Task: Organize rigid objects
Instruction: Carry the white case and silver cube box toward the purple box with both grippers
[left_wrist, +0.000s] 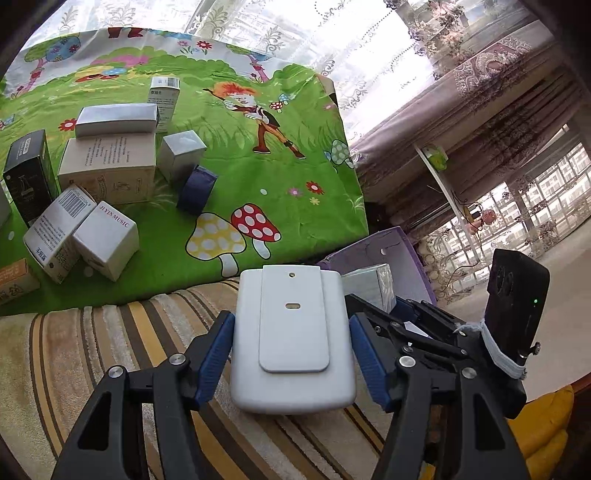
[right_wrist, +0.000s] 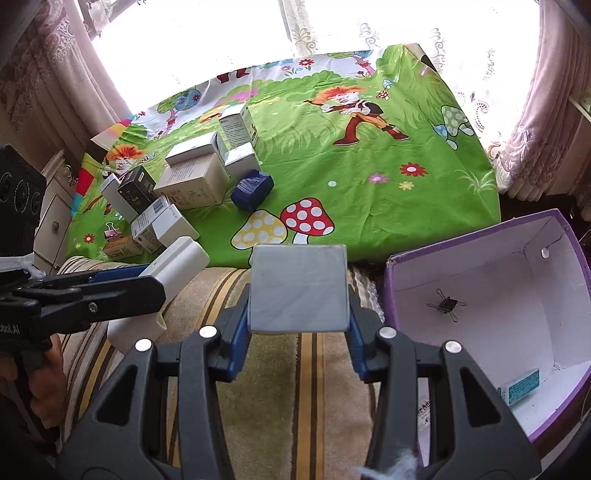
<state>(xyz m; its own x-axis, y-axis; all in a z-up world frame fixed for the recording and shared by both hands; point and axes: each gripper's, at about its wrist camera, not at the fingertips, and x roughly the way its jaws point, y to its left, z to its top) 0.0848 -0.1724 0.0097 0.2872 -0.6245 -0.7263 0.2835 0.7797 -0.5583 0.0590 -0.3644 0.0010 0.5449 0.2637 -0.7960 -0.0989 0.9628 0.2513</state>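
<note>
My left gripper (left_wrist: 291, 354) is shut on a white plastic case (left_wrist: 291, 332) and holds it above the striped rug; the case also shows at the left of the right wrist view (right_wrist: 173, 266). My right gripper (right_wrist: 297, 317) is shut on a silver-grey box (right_wrist: 298, 288), held just left of the purple box (right_wrist: 491, 236). The silver-grey box shows beside the right gripper in the left wrist view (left_wrist: 369, 284). The purple box has a white inside holding a black binder clip (right_wrist: 446, 303) and a small teal-labelled packet (right_wrist: 521, 386).
Several small cartons (right_wrist: 192, 181) and a dark blue box (right_wrist: 253, 190) stand clustered on the left of the green cartoon cloth (right_wrist: 369, 206). A pink binder clip (right_wrist: 112, 230) lies by its left edge. A striped rug (right_wrist: 303, 376) lies below both grippers.
</note>
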